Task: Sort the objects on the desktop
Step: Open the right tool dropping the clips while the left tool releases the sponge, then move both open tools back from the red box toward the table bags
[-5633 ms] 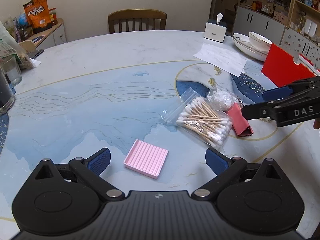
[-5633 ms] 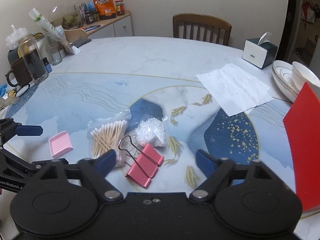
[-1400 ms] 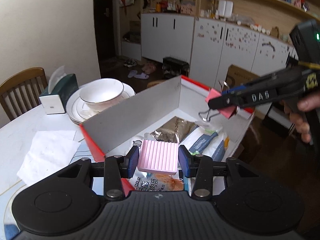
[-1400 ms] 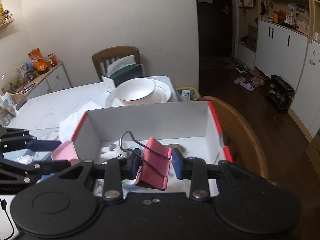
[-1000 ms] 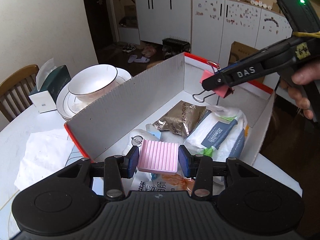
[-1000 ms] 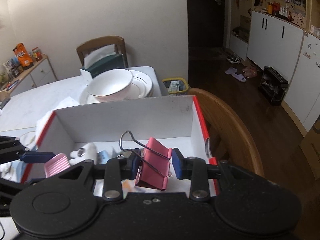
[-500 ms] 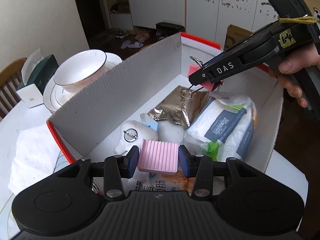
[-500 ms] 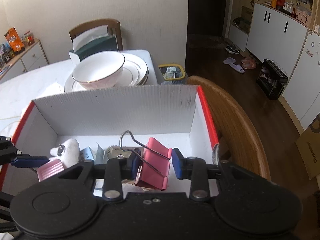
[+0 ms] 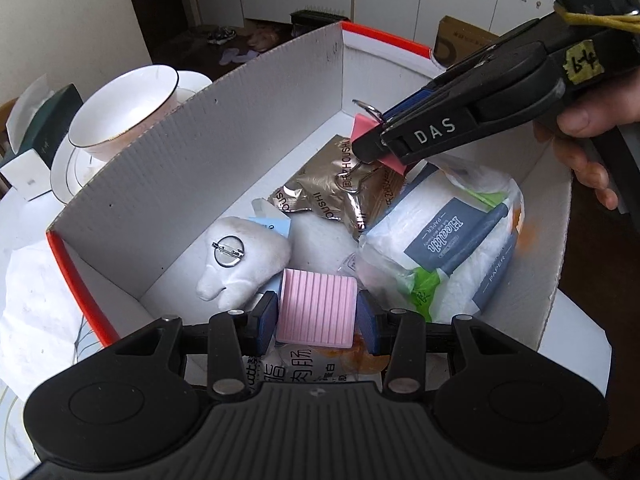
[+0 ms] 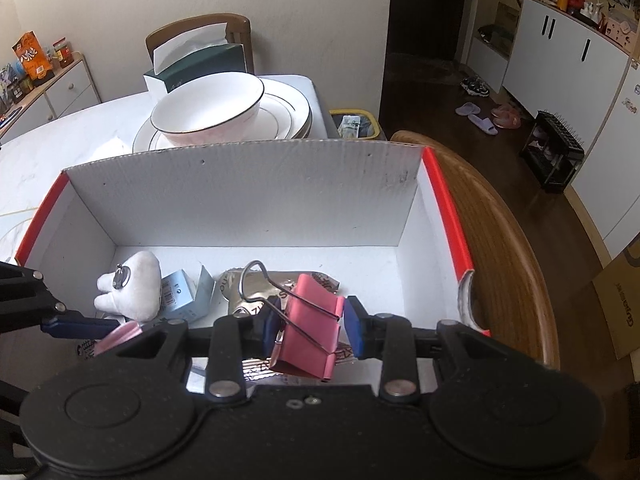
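The pink ribbed pad [image 9: 316,307] sits flat between the left claw [image 9: 317,316] pads, pinched at its side edges. The pink binder clip [image 10: 307,327] is clamped in the right claw [image 10: 309,330], tilted, its wire handles [image 10: 264,280] jutting up-left above the box [image 10: 248,192].

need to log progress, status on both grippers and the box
Left gripper shut on pink pad. Right gripper shut on binder clip. Both over box, nothing blocking.

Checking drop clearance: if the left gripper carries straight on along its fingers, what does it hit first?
Probably the orange snack packet lying in the box, right under the pink ridged pad that the left gripper holds. The white tissue pack sits just to the right. Depth is unclear.
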The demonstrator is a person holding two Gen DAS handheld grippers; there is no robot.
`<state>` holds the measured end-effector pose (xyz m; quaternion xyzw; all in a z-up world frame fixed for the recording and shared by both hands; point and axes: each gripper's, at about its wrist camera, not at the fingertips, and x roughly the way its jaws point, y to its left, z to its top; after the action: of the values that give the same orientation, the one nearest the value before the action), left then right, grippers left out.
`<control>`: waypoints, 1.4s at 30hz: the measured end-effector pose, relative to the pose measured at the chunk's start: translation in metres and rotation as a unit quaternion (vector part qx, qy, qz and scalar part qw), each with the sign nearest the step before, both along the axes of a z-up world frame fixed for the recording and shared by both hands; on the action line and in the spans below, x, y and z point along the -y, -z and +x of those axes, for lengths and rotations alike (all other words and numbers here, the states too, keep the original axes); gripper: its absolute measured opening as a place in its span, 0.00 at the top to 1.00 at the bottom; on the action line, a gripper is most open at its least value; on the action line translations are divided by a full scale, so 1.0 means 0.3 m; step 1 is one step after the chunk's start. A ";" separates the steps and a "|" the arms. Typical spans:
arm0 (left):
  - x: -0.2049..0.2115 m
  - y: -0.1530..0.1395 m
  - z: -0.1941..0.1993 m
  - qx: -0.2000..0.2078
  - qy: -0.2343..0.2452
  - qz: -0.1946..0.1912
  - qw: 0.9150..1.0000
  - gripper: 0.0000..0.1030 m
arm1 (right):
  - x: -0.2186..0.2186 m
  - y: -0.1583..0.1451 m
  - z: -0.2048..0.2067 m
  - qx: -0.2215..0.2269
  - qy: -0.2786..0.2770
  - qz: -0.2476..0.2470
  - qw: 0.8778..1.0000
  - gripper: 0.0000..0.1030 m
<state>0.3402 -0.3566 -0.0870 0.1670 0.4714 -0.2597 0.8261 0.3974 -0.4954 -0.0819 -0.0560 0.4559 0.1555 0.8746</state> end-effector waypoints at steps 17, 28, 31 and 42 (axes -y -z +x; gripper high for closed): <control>-0.029 -0.065 -0.029 0.025 -0.019 -0.043 0.999 0.37 | 0.017 -0.039 -0.038 0.001 -0.003 -0.001 1.000 0.56; -0.092 -0.174 -0.129 0.077 -0.050 -0.088 0.992 0.37 | 0.049 -0.160 -0.129 0.037 -0.024 0.031 0.999 0.39; -0.113 -0.208 -0.168 0.088 -0.052 -0.104 0.989 0.37 | 0.042 -0.192 -0.158 0.044 -0.031 0.044 0.998 0.39; -0.253 -0.319 -0.330 0.132 -0.079 -0.140 0.978 0.36 | -0.043 -0.298 -0.293 0.070 -0.067 0.089 0.991 0.31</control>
<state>0.2414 -0.2806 0.0087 0.0445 0.3287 -0.2323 0.9143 0.3095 -0.4827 0.0074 -0.0188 0.3726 0.2497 0.8936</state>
